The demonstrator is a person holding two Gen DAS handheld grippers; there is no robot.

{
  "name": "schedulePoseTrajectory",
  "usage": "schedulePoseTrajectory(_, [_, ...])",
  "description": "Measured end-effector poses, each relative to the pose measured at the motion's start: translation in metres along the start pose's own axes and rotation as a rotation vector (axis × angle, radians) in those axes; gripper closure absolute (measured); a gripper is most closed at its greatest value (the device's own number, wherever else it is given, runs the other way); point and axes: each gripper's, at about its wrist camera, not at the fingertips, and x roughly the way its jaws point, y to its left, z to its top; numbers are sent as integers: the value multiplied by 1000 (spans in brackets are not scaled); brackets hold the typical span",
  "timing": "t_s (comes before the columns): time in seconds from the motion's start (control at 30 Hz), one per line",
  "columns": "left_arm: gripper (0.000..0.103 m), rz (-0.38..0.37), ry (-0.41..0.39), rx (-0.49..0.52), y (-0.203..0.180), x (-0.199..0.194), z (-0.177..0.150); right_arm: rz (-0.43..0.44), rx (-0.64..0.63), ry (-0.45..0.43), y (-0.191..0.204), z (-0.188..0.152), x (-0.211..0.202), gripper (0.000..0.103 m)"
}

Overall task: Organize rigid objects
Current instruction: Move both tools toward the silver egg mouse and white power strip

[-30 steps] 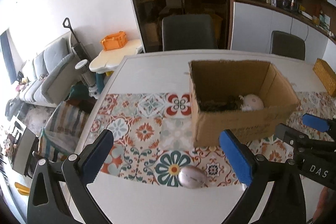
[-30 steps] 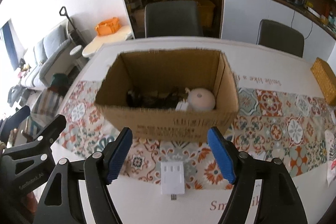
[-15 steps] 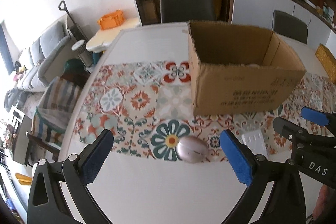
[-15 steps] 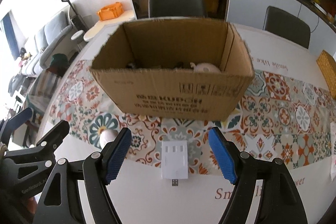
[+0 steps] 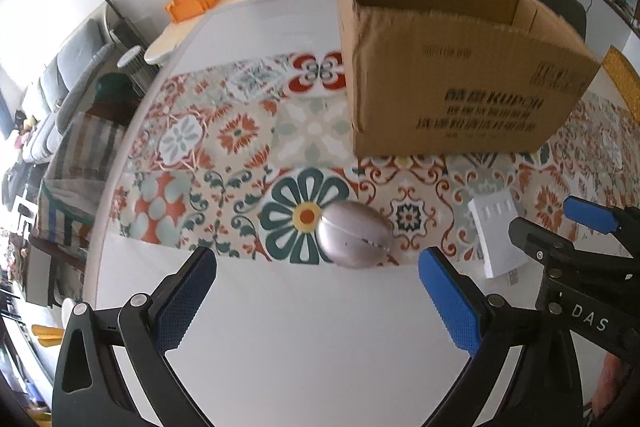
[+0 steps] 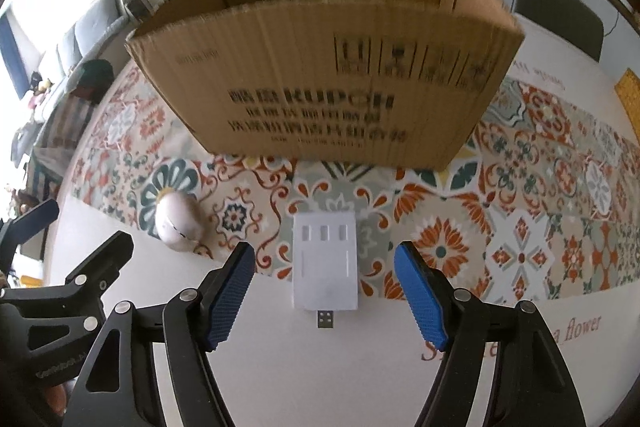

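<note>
The bench is white. The runner carries a floral tile pattern in orange, red, teal and grey-green on beige. The cardboard box is brown with black print. The egg-shaped object is metallic pinkish-silver. The USB adapter is white. Both grippers, left and right, are black with blue textured pads.

I see a patterned runner across the white counter, a grey sofa and an orange basket beyond.
</note>
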Motion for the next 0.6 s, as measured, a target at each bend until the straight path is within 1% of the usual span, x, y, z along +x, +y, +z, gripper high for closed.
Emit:
schedulePoseTrajectory(0.17, [0, 3, 47, 9, -4, 17, -7, -1, -3, 51, -1, -7, 19, 34])
schedulePoseTrajectory(0.33, [0, -13, 83, 11, -6, 30, -11, 4, -3, 98, -2, -11, 37, 36])
schedulePoseTrajectory(0.4, [0, -10, 97, 20, -8, 35, -13, 8, 0, 116, -3, -12, 45, 40])
schedulePoseTrajectory(0.6, [0, -16, 124, 37, -11, 46, -14, 3, -22, 143, 1, -13, 61, 45])
